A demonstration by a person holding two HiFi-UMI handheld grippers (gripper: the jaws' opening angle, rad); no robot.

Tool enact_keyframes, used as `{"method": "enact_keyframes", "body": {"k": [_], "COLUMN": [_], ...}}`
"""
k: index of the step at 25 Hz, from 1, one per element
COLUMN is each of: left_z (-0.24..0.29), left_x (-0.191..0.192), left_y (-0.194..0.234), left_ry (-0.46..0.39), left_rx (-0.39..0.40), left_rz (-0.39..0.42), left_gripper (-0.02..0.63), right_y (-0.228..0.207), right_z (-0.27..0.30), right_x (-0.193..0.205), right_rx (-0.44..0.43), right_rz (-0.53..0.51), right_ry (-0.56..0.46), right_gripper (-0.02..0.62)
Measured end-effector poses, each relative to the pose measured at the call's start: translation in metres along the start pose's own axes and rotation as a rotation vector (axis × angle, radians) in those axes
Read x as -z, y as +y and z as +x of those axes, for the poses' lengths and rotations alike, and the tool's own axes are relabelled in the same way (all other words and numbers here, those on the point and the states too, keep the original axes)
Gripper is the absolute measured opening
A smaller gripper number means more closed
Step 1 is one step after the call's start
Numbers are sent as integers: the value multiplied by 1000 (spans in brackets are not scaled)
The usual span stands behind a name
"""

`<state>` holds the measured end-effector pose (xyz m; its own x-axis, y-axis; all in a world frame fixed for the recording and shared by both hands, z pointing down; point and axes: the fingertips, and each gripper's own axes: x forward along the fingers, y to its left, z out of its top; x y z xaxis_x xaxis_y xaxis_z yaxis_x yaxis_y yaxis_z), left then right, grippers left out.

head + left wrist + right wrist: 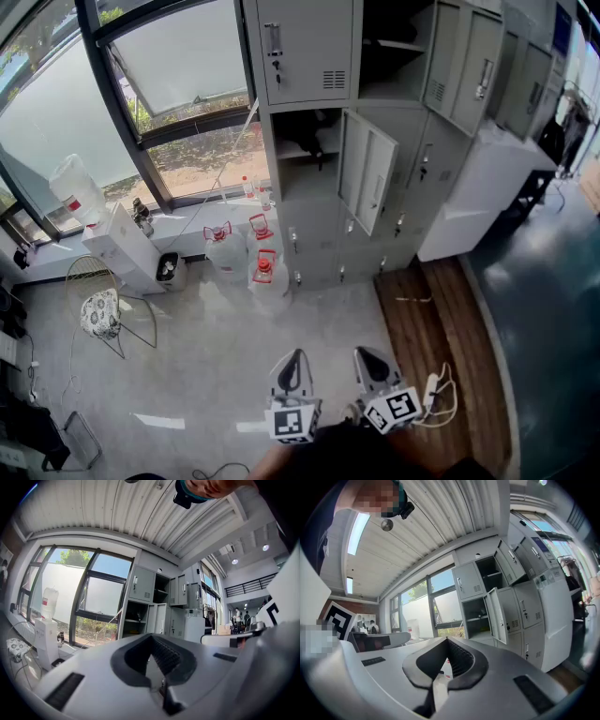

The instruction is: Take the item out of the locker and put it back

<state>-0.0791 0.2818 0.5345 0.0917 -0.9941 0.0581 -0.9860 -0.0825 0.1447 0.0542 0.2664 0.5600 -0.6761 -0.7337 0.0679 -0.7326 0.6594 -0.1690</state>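
A room seen from above, facing a wall of grey lockers [441, 141]. At twelve o'clock one compartment [302, 178] stands open, its door [366, 183] swung right. The item is probably inside. Only a dark shape [319, 153] shows by the shelf, too small to name. At six o'clock the left gripper [295, 361] and right gripper [370, 361] are clenched on nothing, well apart from the lockers. Best approach: walk closer, keep level, and spread one gripper's jaws before reaching past the door.

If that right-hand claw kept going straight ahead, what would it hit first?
Nothing nearby; the way ahead of the right gripper looks free. Far off it would probably reach the grey lockers, near the open compartment or its swung-out door; depth is too unclear to say which.
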Motion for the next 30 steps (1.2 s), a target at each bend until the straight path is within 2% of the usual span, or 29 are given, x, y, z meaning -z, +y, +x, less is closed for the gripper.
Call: {"method": "enact_keyframes", "body": {"k": [7, 14, 22, 30], "left_z": [-4, -5, -2, 1], "left_x": [-1, -1, -6, -11], "left_y": [-4, -2, 10, 39], "left_ry": [-4, -10, -11, -15], "left_rx": [-8, -7, -3, 20], "left_rz": [-3, 3, -8, -12], "left_gripper": [-8, -8, -8, -8], "right_y": [0, -1, 6, 19], "right_z": [-4, -3, 8, 31], "right_x": [1, -3, -5, -7], "right_rx": [-7, 2, 3, 45], "right_rz": [-17, 47, -13, -32], "right_ry": [10, -22, -7, -8], "right_gripper": [-8, -8, -8, -8]}}
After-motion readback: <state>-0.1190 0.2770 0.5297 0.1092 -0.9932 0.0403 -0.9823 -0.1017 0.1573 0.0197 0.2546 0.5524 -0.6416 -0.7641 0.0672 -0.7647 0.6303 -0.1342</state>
